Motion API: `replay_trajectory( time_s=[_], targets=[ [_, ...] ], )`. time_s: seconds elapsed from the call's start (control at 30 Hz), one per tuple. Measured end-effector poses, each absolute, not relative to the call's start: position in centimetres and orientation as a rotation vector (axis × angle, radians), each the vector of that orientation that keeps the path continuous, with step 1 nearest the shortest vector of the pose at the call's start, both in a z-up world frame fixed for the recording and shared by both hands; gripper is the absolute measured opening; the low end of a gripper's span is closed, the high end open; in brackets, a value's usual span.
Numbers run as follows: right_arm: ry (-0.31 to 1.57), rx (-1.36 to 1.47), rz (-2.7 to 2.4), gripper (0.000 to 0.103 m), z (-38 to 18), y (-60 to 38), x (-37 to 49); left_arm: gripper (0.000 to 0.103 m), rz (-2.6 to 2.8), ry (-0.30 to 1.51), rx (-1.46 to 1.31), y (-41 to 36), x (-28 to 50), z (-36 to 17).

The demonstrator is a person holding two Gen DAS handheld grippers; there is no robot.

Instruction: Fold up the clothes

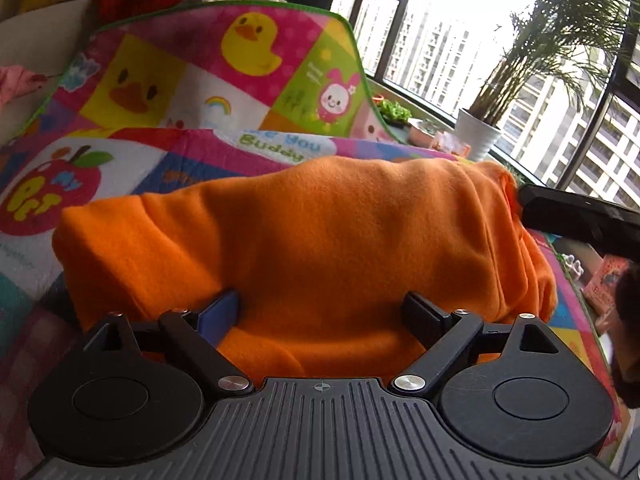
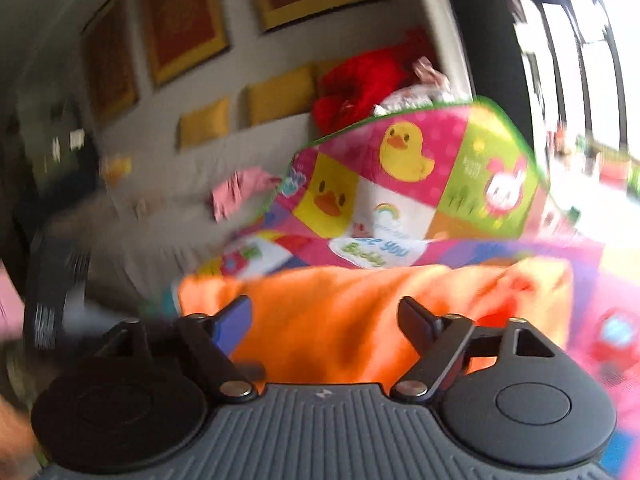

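1. Left wrist view: the left gripper [image 1: 322,308] has its jaws spread wide, holding nothing, over the near edge of the orange garment [image 1: 304,240], which lies bunched on the play mat [image 1: 168,92]. At 3 o'clock, the right gripper [image 1: 580,216] touches the cloth.
2. Right wrist view: blurred. The right gripper [image 2: 324,322] has its jaws wide; the garment [image 2: 340,312] sits between and beyond them, the mat [image 2: 404,184] at 12 o'clock.
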State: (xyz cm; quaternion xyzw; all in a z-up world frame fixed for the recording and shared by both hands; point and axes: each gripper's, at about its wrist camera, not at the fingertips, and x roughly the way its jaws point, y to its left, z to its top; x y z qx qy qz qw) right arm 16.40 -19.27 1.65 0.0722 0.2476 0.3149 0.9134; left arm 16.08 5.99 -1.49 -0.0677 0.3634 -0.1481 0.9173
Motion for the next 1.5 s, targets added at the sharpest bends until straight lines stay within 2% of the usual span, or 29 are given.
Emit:
replay_trajectory(
  time_s=[0.07,0.17,0.2,0.23,0.33,0.7,0.83,1.1,1.17,1.37,1.43,1.5],
  targets=[
    [0.562,0.227,0.613,0.092,0.2,-18.8,18.7,0.093,-0.309,0.752,-0.141,6.4,15.6,-1.5],
    [0.687,0.249,0.529,0.094,-2.8,-17.9,21.2,0.093,-0.322,0.756,-0.143,6.6,14.7,-1.8],
    [0.677,0.237,0.536,0.096,-3.0,-17.7,21.0,0.093,-0.328,0.758,-0.147,6.7,14.5,-1.9],
    [0.664,0.225,0.545,0.103,-3.1,-17.5,20.6,0.093,-0.331,0.757,-0.153,6.8,14.3,-2.1],
    [0.685,0.213,0.532,0.103,-3.1,-17.0,19.9,0.094,-0.335,0.747,-0.175,7.1,14.0,-2.4],
    [0.583,0.129,0.438,0.103,-1.6,-18.1,16.6,0.095,-0.344,0.742,-0.217,8.1,12.9,-2.5],
    [0.605,-0.121,0.268,0.103,-3.7,-17.0,16.1,0.095,-0.321,0.735,-0.318,10.2,12.0,-1.3],
    [0.645,-0.112,0.271,0.103,-4.3,-17.3,16.7,0.095,-0.067,0.707,-0.482,15.2,11.6,-1.3],
    [0.643,-0.112,0.271,0.103,-4.3,-17.3,16.6,0.088,-0.026,0.715,-0.504,15.9,12.2,-1.7],
    [0.639,-0.11,0.271,0.103,-4.4,-17.4,16.4,0.09,-0.178,0.539,-0.416,13.4,12.3,2.2],
    [0.639,-0.108,0.271,0.103,-4.5,-17.4,16.4,0.093,-0.273,0.547,-0.387,12.0,13.2,2.3],
    [0.635,-0.104,0.27,0.103,-4.5,-17.5,16.3,0.093,-0.292,0.633,-0.402,11.2,14.8,0.5]
  ],
)
